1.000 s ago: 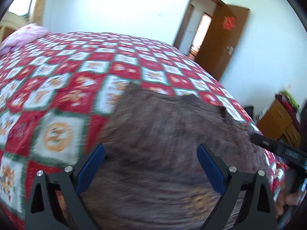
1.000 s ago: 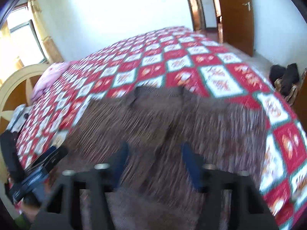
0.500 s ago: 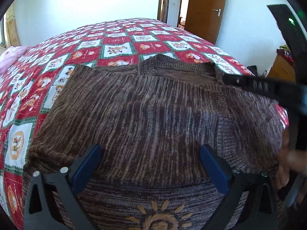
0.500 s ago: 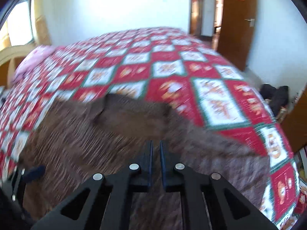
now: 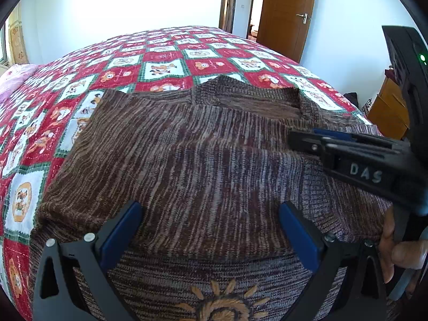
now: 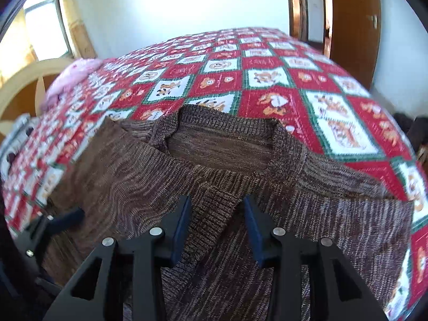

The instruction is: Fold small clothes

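A brown knitted sweater (image 5: 187,160) lies flat on the red, white and green bedspread (image 5: 165,67), neck opening (image 6: 222,144) at the far side and an orange sun motif (image 5: 222,302) near me. My left gripper (image 5: 210,208) hovers wide open over its lower body, holding nothing. My right gripper (image 6: 217,203) is over the chest with its jaws opening; a diagonal folded edge of the sweater (image 6: 214,208) runs between the pads, which do not press it. The left wrist view catches the right gripper (image 5: 302,139) from the side, with a hand (image 5: 401,251) on its handle.
A pink pillow (image 6: 72,77) lies at the bed's far left by a curved wooden headboard (image 6: 16,88). A brown door (image 5: 286,13) stands beyond the bed. A wooden cabinet (image 5: 390,107) is off the right side. The bedspread beyond the neckline is bare.
The left gripper swung onto the sweater, then held still. The right gripper's jaws went from apart to shut to partly apart, and it moved closer to the sweater.
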`<action>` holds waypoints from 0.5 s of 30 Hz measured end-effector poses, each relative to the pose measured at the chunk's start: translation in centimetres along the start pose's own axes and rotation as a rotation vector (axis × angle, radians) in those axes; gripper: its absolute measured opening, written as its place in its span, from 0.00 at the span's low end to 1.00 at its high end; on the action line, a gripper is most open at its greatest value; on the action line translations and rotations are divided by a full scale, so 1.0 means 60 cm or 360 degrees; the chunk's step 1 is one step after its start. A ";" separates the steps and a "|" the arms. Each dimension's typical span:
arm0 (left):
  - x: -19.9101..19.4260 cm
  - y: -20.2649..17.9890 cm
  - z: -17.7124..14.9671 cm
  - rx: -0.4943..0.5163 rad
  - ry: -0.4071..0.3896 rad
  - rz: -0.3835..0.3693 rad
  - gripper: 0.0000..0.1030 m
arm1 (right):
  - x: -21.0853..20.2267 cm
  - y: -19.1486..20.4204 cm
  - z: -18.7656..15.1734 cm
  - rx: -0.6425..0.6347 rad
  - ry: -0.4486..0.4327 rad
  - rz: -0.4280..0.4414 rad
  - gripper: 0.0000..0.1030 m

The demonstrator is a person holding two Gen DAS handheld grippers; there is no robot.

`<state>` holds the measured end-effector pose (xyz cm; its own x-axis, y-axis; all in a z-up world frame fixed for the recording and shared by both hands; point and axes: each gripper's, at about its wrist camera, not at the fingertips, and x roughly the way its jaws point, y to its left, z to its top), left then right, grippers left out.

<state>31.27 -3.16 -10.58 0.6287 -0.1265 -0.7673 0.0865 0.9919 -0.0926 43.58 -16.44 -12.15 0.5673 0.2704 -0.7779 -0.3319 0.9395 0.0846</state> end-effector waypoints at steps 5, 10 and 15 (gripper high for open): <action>0.001 0.000 0.000 0.0001 0.0000 0.0002 1.00 | -0.011 -0.005 0.005 0.0007 -0.0055 -0.0040 0.06; 0.004 -0.002 0.001 0.0010 0.0001 0.0012 1.00 | 0.016 -0.020 0.014 0.0044 -0.0031 -0.0097 0.06; 0.006 -0.003 0.001 0.0013 -0.0013 0.0017 1.00 | 0.018 -0.023 0.015 0.0042 -0.0040 -0.0104 0.09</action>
<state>31.49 -3.39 -10.80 0.6358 -0.1160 -0.7631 0.0862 0.9931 -0.0792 45.33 -17.26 -12.53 0.6058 0.2130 -0.7666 -0.2738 0.9605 0.0504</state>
